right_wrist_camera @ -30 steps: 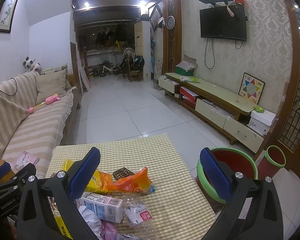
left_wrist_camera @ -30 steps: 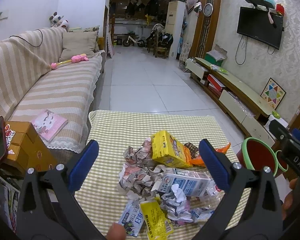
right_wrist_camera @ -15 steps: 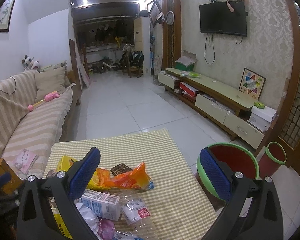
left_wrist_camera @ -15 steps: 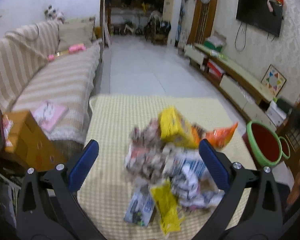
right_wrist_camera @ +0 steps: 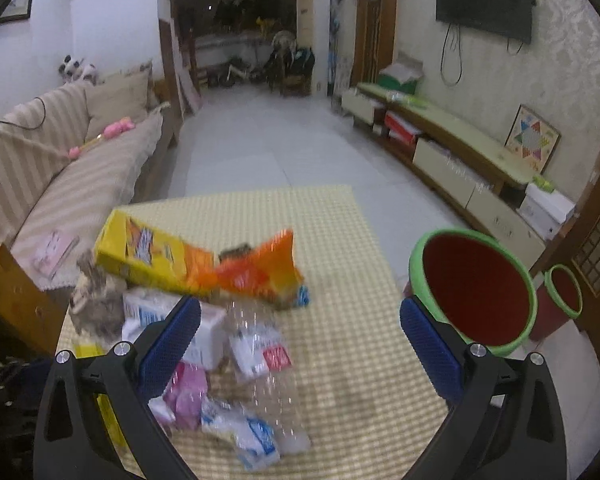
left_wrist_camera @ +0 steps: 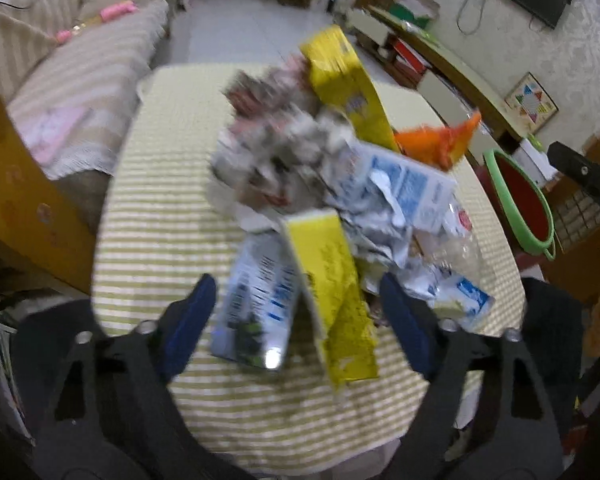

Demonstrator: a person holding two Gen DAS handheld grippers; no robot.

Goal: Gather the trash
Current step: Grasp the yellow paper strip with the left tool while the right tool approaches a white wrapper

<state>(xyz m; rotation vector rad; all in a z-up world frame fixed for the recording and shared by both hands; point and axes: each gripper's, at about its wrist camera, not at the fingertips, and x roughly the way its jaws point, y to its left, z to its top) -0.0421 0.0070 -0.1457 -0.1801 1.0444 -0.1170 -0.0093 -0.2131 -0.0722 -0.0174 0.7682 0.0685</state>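
A trash pile lies on the checked tablecloth (left_wrist_camera: 160, 200): crumpled paper (left_wrist_camera: 284, 152), a yellow box (right_wrist_camera: 148, 260), an orange wrapper (right_wrist_camera: 260, 272), a white-and-blue milk carton (left_wrist_camera: 404, 188) and a clear plastic bottle (right_wrist_camera: 268, 360). My left gripper (left_wrist_camera: 298, 316) points down over the near edge of the pile. Its jaws are closing, with a flattened blue-white carton (left_wrist_camera: 260, 300) and a flattened yellow carton (left_wrist_camera: 332, 292) between them, pads not touching. My right gripper (right_wrist_camera: 300, 344) hangs open above the bottle, holding nothing. A red bin with a green rim (right_wrist_camera: 476, 288) stands just right of the table.
A striped sofa (right_wrist_camera: 80, 176) runs along the left, with a cardboard box (left_wrist_camera: 16, 200) at the table's left corner. A smaller red bin (right_wrist_camera: 564, 292) stands behind the big one. A low TV cabinet (right_wrist_camera: 460, 152) lines the right wall. Tiled floor lies beyond the table.
Both grippers have sunk and tipped down toward the pile. The left one came down close over the flat cartons and its jaws have narrowed. The right one still stands wide.
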